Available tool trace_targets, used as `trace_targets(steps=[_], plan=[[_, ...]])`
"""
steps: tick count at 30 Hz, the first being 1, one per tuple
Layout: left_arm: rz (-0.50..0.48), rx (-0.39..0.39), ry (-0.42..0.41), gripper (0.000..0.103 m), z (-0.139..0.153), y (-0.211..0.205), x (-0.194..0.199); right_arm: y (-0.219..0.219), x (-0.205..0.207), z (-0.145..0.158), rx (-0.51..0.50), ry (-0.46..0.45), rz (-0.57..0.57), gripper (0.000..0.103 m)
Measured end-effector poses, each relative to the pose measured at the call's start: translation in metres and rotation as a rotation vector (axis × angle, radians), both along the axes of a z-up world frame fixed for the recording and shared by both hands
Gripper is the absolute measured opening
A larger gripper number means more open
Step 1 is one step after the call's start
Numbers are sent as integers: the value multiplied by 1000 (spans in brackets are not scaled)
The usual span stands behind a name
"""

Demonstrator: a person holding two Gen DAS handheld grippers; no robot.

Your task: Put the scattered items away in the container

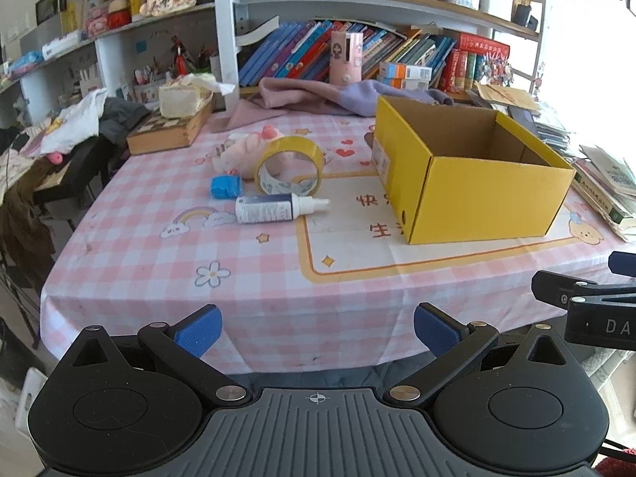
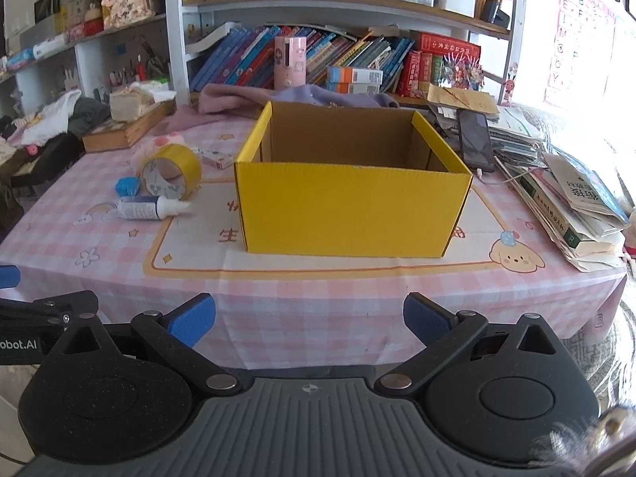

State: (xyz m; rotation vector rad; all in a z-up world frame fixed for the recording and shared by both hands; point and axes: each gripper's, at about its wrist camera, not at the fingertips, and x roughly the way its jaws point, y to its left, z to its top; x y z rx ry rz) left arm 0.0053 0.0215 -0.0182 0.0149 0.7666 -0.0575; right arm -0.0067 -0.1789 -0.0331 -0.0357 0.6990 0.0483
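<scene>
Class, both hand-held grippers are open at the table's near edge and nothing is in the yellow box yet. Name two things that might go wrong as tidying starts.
1. The tape roll stands on its edge and leans against the pink plush toy; a nudge may send it rolling.
2. The white bottle lies on its side close to the blue item, so the left hand-held gripper might knock one while grasping the other.
</scene>
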Motion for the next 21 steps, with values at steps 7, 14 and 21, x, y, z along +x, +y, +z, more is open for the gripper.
trace_targets(steps=[7,14,21], plan=[[16,-16,9,103,-3,10,-2,11,2,-3,-13,22,29,102],[37,-19,17,103,-4,16,-3,18,4,-4,-16,34,58,102],[61,-18,34,103,-7,21,-8,24,6,-7,-16,57,83,101]])
